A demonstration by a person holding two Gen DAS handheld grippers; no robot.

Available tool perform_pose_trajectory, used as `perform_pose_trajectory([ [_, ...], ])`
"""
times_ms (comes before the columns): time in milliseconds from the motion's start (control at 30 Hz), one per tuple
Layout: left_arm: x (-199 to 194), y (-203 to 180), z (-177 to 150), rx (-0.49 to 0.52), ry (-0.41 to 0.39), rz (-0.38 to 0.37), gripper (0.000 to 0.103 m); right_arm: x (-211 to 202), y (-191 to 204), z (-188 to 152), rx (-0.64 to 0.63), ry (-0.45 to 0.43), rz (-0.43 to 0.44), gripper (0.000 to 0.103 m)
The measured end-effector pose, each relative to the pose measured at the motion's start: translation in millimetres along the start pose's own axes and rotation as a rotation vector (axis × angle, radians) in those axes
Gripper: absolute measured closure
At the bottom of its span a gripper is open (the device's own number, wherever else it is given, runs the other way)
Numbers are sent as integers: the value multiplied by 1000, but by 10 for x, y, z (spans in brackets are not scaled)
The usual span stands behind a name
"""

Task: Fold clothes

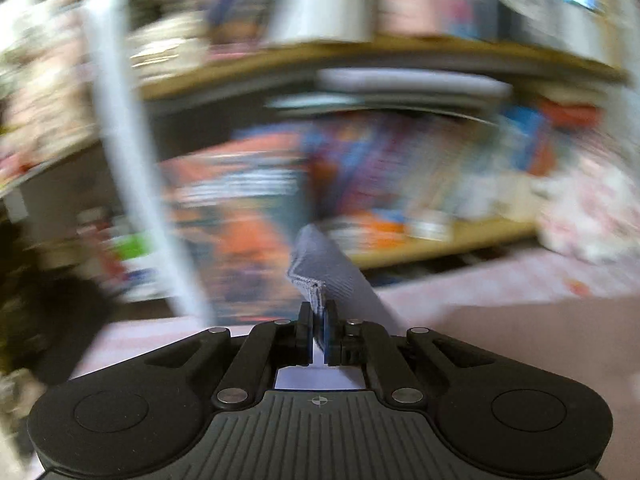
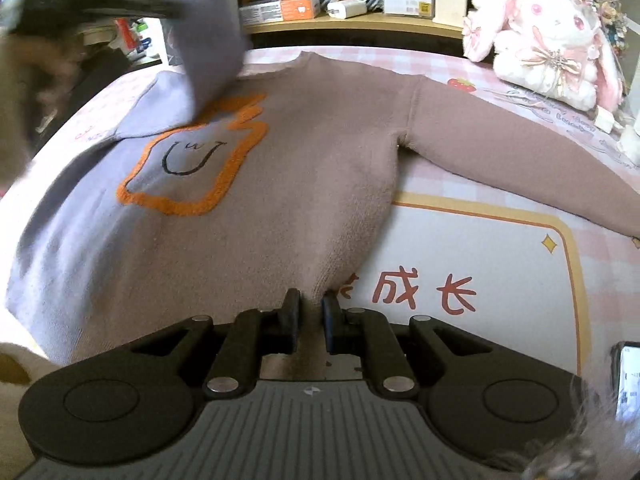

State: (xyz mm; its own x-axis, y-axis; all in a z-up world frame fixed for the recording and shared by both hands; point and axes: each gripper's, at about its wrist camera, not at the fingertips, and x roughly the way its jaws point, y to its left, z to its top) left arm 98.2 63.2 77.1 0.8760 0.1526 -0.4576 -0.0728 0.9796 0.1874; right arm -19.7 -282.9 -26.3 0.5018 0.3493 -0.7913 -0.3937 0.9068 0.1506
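Note:
A mauve and lilac sweater (image 2: 300,184) with an orange outlined figure lies spread flat on the pink checked cover (image 2: 460,240). Its right sleeve (image 2: 520,160) stretches out to the right. My right gripper (image 2: 311,300) is shut on the sweater's bottom hem. My left gripper (image 1: 319,308) is shut on the lilac sleeve cuff (image 1: 320,268) and holds it up in the air. In the right wrist view that lifted sleeve (image 2: 212,40) hangs blurred over the sweater's upper left, with the left gripper (image 2: 100,4) a dark smear above it.
A bookshelf (image 2: 340,24) full of books runs behind the cover. A pink and white plush rabbit (image 2: 548,40) sits at the back right. A phone (image 2: 626,380) lies at the near right edge. A white pole (image 1: 120,140) stands left in the blurred left wrist view.

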Motion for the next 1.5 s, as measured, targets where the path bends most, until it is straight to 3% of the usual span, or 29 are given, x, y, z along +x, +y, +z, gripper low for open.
perform_pose_trajectory([
  [133,-1,838,-80,48,31,159,99,16,53,14,33,0,-36,93],
  [333,42,1639,-236,30,83,290,99,27,154,17,78,-4,-104,92],
  [567,76,2121,-478,-24,120,336,99,47,248,21,117,-7,-173,88],
  [733,65,2324,-621,-26,138,319,97,55,320,13,116,-10,-222,88],
  [867,102,2399,-699,-25,201,303,87,69,368,20,110,-7,-252,88],
  [967,8,2382,-751,-24,210,309,71,82,408,31,99,-1,-276,88],
  [1067,-257,2212,-813,-54,172,230,62,87,433,31,101,-3,-292,88],
  [1167,-560,1862,-991,-104,178,34,49,62,410,-11,137,-27,-292,87],
  [1267,-831,1481,-1242,-174,223,-180,44,-8,352,-72,227,-41,-281,82],
  [1333,-932,1308,-1430,-241,278,-280,41,-77,339,-144,269,-42,-267,76],
  [1400,-998,1177,-1594,-292,323,-332,40,-142,350,-234,296,-35,-249,70],
  [1500,-1074,1064,-1769,-335,365,-345,39,-235,398,-383,308,-30,-230,66],
])
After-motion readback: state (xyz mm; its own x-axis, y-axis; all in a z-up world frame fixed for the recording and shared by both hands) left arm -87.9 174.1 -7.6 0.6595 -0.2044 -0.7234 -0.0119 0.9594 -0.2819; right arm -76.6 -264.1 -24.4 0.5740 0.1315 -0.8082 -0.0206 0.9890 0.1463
